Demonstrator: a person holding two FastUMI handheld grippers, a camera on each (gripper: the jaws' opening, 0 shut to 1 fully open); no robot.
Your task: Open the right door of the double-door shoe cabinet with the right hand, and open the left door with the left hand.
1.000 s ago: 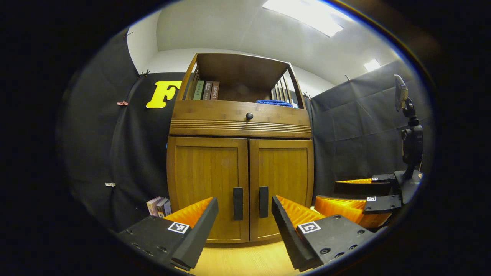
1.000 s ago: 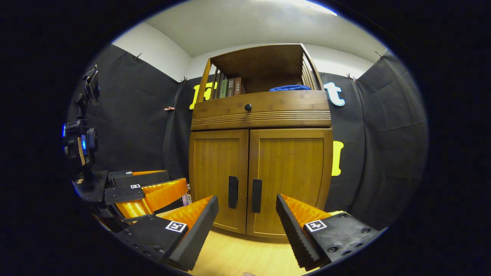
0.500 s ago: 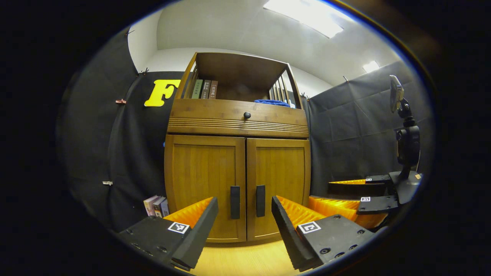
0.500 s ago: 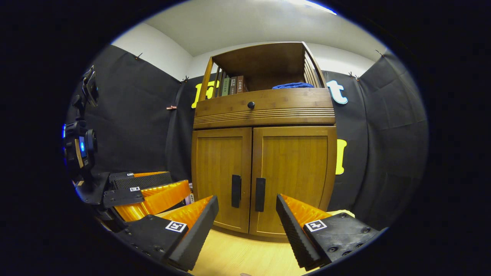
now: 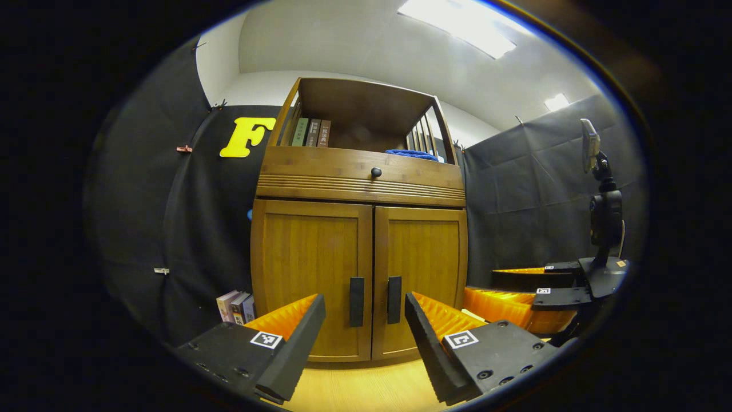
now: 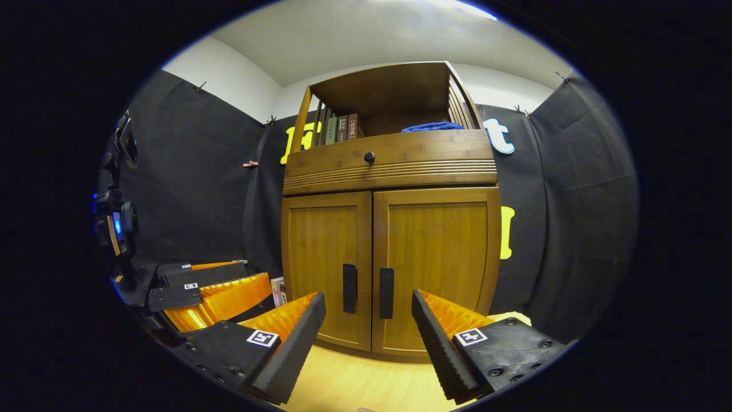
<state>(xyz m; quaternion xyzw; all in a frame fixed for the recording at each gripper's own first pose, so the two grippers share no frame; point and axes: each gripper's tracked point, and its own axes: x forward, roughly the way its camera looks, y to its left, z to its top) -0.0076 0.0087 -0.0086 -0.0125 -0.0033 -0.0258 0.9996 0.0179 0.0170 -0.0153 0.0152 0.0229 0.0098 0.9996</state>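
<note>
While both doors stayed closed, the left gripper (image 5: 365,332) and right gripper (image 6: 369,335) hung spread and empty before the shoe cabinet (image 5: 359,240), well apart from its two black handles (image 6: 350,288). Three books (image 5: 311,132), spine writing unreadable, and a blue cloth (image 6: 432,126) sat on its top shelf, more books (image 5: 235,306) beside its base
</note>
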